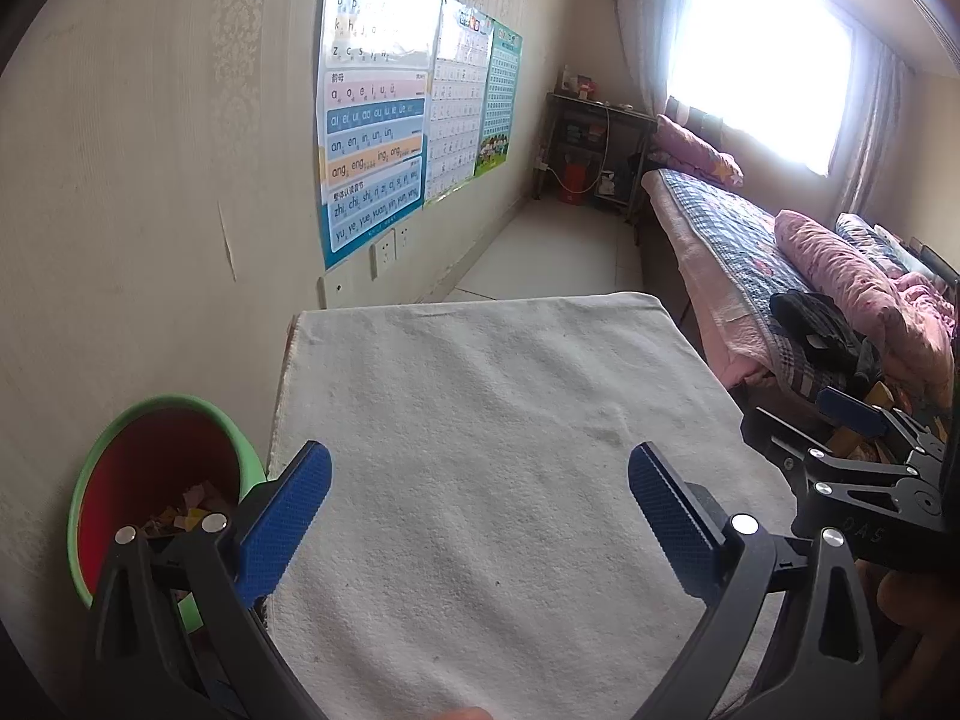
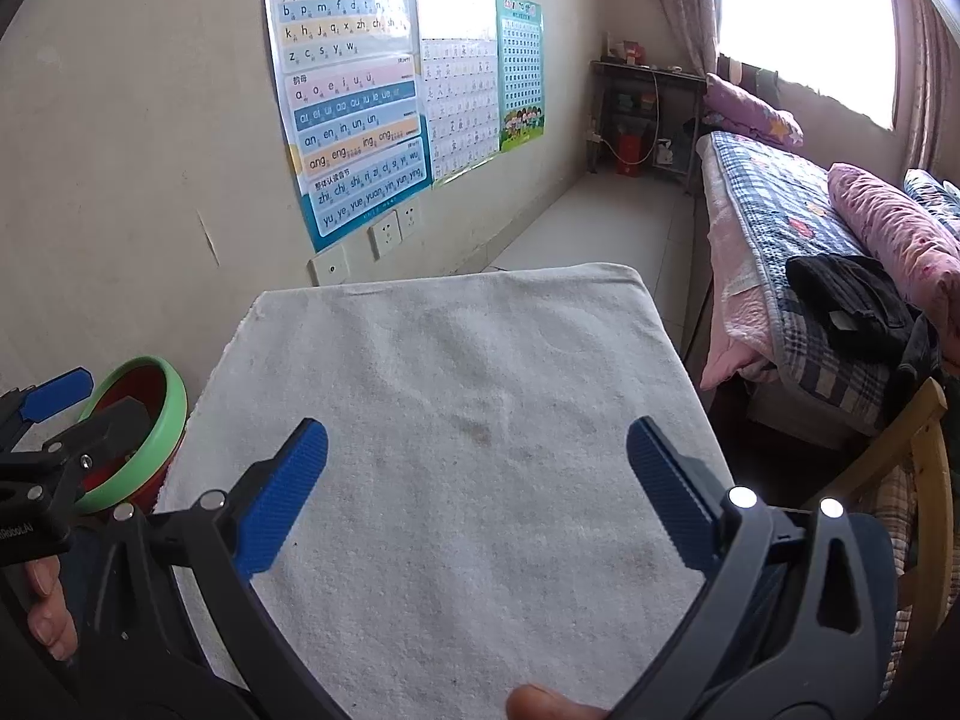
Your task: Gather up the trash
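Observation:
A bin (image 1: 114,462) with a green rim and red inside stands on the floor left of the table, against the wall; scraps of paper trash (image 1: 192,507) lie in it. The same bin (image 2: 162,414) shows at the left in the right wrist view. My left gripper (image 1: 480,510) hangs open over the white cloth-covered table (image 1: 480,408), nothing between its blue pads. My right gripper (image 2: 477,486) is open too, above the same table (image 2: 456,372). No trash shows on the cloth. Each gripper appears at the edge of the other's view.
A wall with posters (image 1: 372,120) and sockets (image 1: 384,252) runs along the left. A bed (image 2: 798,252) with pink bedding and dark clothes (image 2: 852,300) stands to the right, with a strip of floor (image 2: 600,228) between. A wooden chair (image 2: 924,456) is at right.

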A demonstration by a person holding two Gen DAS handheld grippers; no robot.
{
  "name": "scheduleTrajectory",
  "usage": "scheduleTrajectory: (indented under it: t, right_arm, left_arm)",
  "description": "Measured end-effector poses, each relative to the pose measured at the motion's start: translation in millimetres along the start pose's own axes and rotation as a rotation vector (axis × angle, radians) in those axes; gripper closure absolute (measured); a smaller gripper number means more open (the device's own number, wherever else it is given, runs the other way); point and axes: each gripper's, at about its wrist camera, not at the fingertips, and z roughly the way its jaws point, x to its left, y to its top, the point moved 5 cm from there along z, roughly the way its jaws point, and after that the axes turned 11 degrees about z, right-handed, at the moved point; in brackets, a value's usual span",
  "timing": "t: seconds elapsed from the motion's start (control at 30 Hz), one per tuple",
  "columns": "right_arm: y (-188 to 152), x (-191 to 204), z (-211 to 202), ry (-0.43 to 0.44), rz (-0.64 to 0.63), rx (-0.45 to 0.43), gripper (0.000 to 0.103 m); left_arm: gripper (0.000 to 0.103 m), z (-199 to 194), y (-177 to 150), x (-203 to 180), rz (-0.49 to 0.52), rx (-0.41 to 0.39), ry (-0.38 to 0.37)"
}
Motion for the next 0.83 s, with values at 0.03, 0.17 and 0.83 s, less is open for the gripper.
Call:
scheduleTrajectory:
  t: [0.03, 0.17, 0.83]
  right_arm:
    - [0, 0, 0, -0.001, -0.001, -0.001, 0.005]
    - [0, 1, 0, 0.0, -0.004, 0.001, 0.005]
    - [-3, 1, 0, 0.001, -0.016, 0.003, 0.005]
  left_arm:
    - [0.008, 0, 0, 0, 0.0, -0.002, 0.0]
    - [0.008, -1, -1, 1, -0.006, -0.002, 0.0]
    - [0.008, -9, 4, 0, 0.005, -0.034, 0.001]
